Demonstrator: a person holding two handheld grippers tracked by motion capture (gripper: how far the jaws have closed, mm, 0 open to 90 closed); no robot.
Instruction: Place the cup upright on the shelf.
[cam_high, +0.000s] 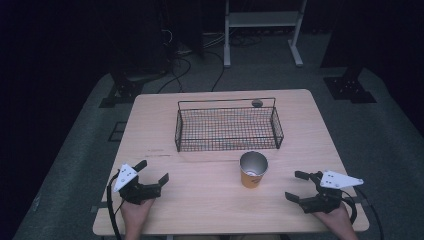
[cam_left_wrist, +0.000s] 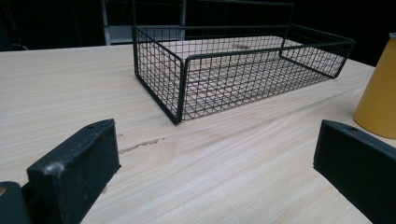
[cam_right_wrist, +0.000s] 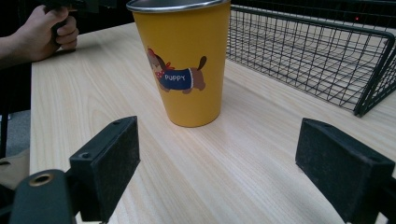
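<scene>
Cup (cam_right_wrist: 186, 65) ahead looks light, stiff, slick metal; we'd pinch its yellow wall mid-height, our right gripper (cam_high: 302, 186) and left gripper (cam_high: 153, 176) both spread wide.

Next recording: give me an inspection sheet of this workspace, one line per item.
Surface: light wooden table, a thin dark scratch ahead of the left gripper.
Job's things: yellow cup with a metal rim and a dog picture, upright near the middle; black wire basket behind it, nothing seen inside.
Clutter: small dark round thing on the table beyond the basket; too small to tell what it is.
Grippers: left gripper and right gripper both open, holding nothing, apart from the cup.
Cables: a black cable trails from each gripper; more on the floor behind.
Surroundings: dark room, grey floor, white frame legs, black stands.
</scene>
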